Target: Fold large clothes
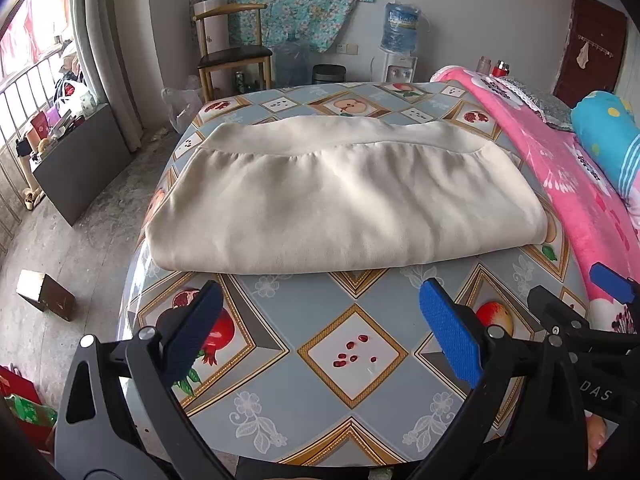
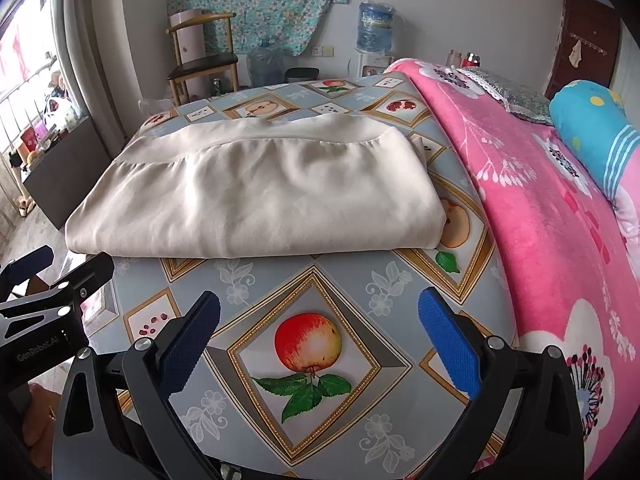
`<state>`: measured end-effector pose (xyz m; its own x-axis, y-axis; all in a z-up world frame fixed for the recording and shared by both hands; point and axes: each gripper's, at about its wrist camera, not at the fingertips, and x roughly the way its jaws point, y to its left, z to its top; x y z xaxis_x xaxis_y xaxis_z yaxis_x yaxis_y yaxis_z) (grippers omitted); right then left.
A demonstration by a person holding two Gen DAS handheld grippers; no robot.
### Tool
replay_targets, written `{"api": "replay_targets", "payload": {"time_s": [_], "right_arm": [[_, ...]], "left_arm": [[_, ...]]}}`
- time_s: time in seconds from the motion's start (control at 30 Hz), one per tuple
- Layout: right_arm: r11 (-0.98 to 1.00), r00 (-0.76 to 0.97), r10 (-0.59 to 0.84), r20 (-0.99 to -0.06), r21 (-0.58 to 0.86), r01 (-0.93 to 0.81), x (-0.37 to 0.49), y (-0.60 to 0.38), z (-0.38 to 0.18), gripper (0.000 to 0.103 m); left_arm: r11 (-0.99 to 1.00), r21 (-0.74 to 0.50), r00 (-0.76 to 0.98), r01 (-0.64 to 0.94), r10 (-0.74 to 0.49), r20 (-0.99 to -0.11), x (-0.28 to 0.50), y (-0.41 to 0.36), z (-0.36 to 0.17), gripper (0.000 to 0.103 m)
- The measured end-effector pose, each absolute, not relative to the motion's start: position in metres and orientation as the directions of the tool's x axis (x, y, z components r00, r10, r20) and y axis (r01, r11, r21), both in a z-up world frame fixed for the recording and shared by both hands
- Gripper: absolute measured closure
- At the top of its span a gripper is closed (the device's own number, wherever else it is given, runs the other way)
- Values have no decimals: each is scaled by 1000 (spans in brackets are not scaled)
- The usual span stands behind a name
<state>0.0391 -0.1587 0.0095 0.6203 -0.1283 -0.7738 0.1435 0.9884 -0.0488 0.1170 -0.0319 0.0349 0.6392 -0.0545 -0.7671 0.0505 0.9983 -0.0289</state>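
A cream garment (image 1: 340, 196) lies folded into a wide rectangle on the fruit-patterned tablecloth (image 1: 352, 352), its ribbed hem band at the far side. It also shows in the right wrist view (image 2: 256, 196). My left gripper (image 1: 320, 308) is open and empty, held short of the garment's near folded edge. My right gripper (image 2: 320, 312) is open and empty too, also short of that edge. The right gripper shows at the right edge of the left wrist view (image 1: 592, 304); the left gripper shows at the left edge of the right wrist view (image 2: 56, 276).
A pink floral blanket (image 2: 540, 208) and a blue pillow (image 2: 592, 128) lie along the right. Beyond the table stand a wooden chair (image 1: 232, 52), water bottles and a dispenser (image 1: 400, 36). A cardboard box (image 1: 46, 294) sits on the floor at the left.
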Motion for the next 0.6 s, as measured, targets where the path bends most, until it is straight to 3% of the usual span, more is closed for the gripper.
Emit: {"api": "replay_targets", "payload": {"time_s": [0.6], "right_arm": [[988, 618, -133, -775, -55, 144, 38, -160, 11, 6]], "left_arm": [[998, -31, 639, 53, -58, -767, 117, -32, 35, 8]]}}
